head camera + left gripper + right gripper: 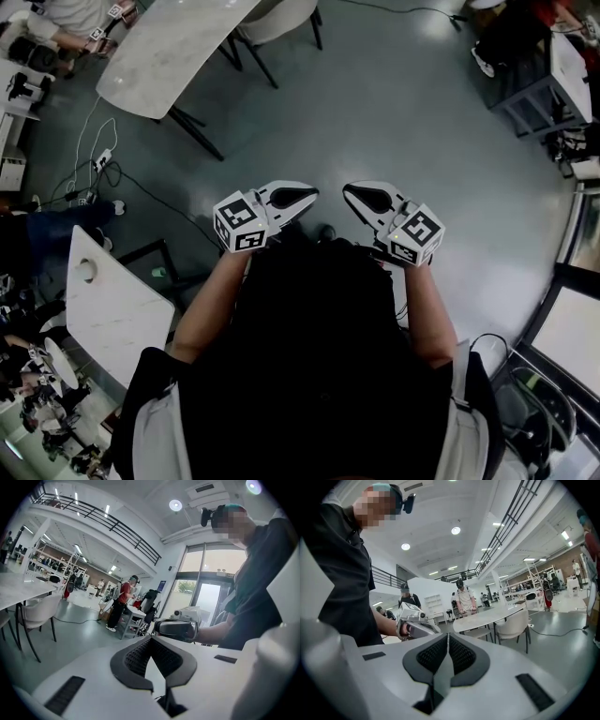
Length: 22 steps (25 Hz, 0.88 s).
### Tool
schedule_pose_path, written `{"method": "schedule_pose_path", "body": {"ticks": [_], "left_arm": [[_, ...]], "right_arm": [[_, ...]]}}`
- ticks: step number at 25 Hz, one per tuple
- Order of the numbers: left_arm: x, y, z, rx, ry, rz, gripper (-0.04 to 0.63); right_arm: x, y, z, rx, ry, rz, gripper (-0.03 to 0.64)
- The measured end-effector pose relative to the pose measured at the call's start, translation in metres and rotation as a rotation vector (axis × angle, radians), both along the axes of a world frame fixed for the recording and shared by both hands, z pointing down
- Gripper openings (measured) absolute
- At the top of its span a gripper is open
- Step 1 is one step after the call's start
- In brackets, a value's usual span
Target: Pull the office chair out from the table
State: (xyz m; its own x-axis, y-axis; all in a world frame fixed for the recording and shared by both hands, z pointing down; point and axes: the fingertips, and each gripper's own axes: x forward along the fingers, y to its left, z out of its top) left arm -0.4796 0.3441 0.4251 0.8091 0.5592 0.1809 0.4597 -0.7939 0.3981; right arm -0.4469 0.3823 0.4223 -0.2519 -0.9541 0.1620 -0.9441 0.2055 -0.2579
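While we are holding the left gripper [312, 195] and right gripper [348, 191] empty, both are pinching together. The table [169, 47] is sitting at eleven o'clock.

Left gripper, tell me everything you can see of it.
The left gripper is a white, plastic-looking body with black ribbed pads and a marker cube of black-and-white squares at its rear. Its jaws are shut on nothing. It is held roughly level over the grey floor, tip angled toward the right gripper without touching it.
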Motion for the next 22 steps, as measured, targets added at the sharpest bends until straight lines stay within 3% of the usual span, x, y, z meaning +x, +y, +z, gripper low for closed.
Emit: {"method": "schedule_pose_path", "body": {"ticks": [12, 22], "left_arm": [[0.031, -0.021, 0.008, -0.039, -0.01, -0.007, 0.012], [0.094, -0.102, 0.017, -0.074, -0.012, -0.014, 0.012]], "right_arm": [[0.03, -0.012, 0.012, -0.027, -0.023, 0.022, 0.025], [0.094, -0.085, 0.022, -0.066, -0.026, 0.035, 0.025]]}}
